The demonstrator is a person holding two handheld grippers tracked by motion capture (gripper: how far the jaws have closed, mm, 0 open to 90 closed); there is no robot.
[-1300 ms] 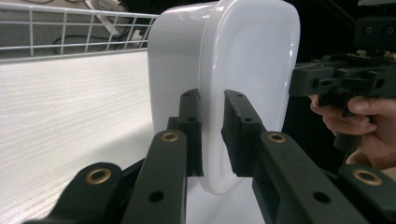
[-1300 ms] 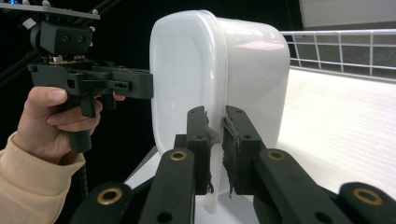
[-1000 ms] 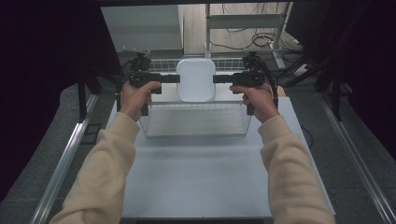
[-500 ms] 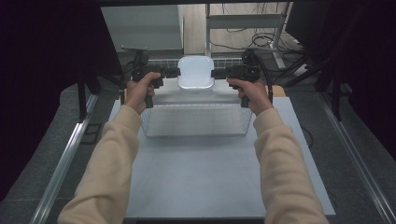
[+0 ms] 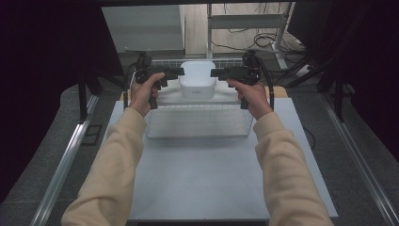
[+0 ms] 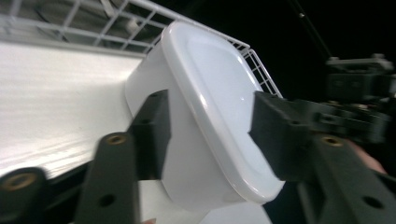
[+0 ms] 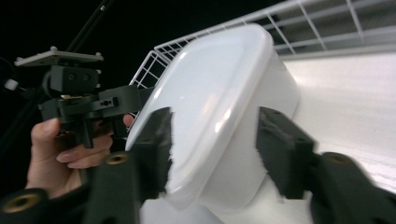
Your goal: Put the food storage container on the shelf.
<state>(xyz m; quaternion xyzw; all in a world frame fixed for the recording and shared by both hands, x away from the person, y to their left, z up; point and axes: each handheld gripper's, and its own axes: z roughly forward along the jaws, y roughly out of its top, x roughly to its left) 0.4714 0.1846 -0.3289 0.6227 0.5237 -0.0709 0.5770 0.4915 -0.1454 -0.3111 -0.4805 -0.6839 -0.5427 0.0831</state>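
Note:
A white lidded container (image 5: pixel 197 81) rests at the far end of the wire basket (image 5: pixel 197 123). My left gripper (image 5: pixel 177 72) and right gripper (image 5: pixel 215 73) flank it from either side at lid height. In the left gripper view the jaws (image 6: pixel 210 116) straddle the container's (image 6: pixel 210 79) lid rim with a gap at the pads. The right gripper view shows the same: jaws (image 7: pixel 215 126) stand apart around the container (image 7: pixel 219 70). Both pairs of jaws have just been opening, with the container between them and free of the pads.
The basket sits on a pale table top (image 5: pixel 202 179) with open room in front of it. The basket's wire wall (image 6: pixel 84 18) rises just behind the container. Dark curtains (image 5: pixel 47 70) close off both sides, and metal rails (image 5: pixel 66 160) run along the table.
The container has gone a little forward and down into the basket's far end. Both grippers have let go of it and their jaws have spread.

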